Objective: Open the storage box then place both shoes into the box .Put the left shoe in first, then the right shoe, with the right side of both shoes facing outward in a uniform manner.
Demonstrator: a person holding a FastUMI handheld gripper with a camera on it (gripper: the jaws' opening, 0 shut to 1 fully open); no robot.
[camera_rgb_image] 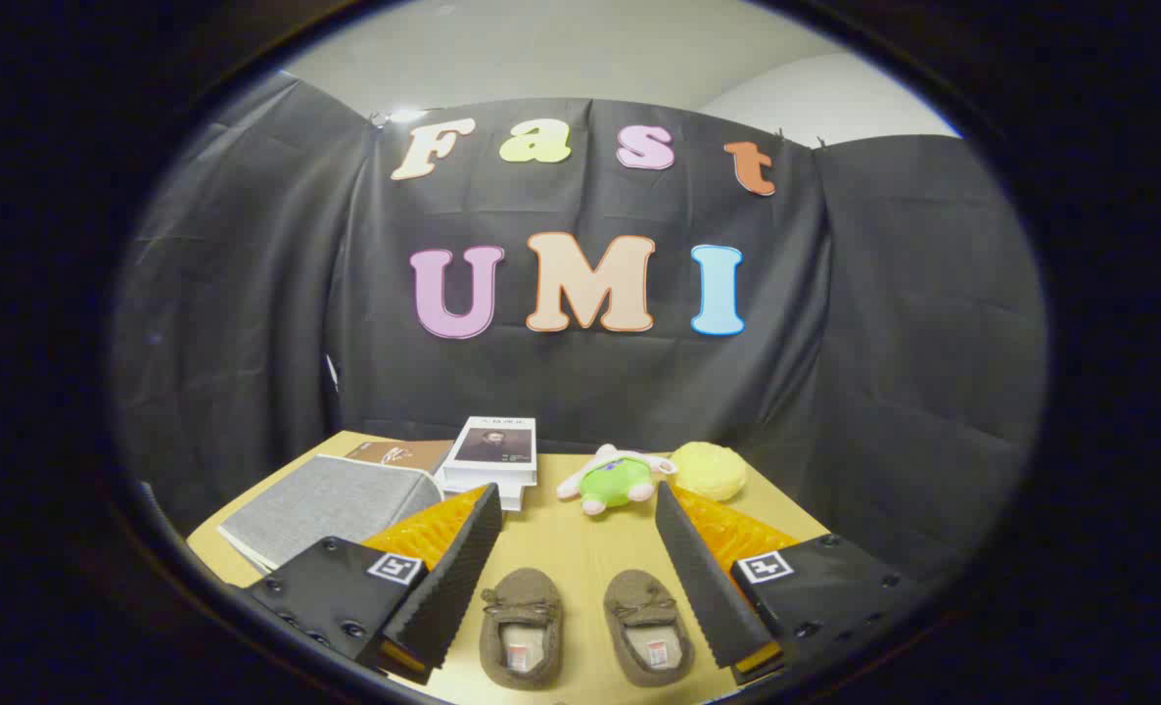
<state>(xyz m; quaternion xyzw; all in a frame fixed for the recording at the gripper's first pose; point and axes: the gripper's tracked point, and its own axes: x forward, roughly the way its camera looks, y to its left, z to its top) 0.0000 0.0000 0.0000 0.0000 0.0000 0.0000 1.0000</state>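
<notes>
booth w/ black cloth walls around a light wooden table (580,534). landmark: the pair of brown shoes, set side by side on the near part of the table, toes pointing away toward the back wall, openings toward the camera. left-hand shoe (522,627) and right-hand shoe (647,625) lay just apart, not touching. gripper (578,501) hung above the table w/ fingers spread wide, holding nothing; both shoes sat between the fingers, one finger flanking each shoe on its outer side, contact w/ shoes not evident. grey fabric storage box (331,504), lid closed, lay beyond the shoes and off to the left-hand shoe's side, partly hidden by that finger. behind the box, a brown flat item (399,453), kind unclear. stack of white books (490,460) stood beyond the shoes, approx. straight behind the left-hand one. green-and-white plush toy (615,480) lay beyond the right-hand shoe, w/ a yellow fluffy object (708,470) just beside it, further out.
</notes>
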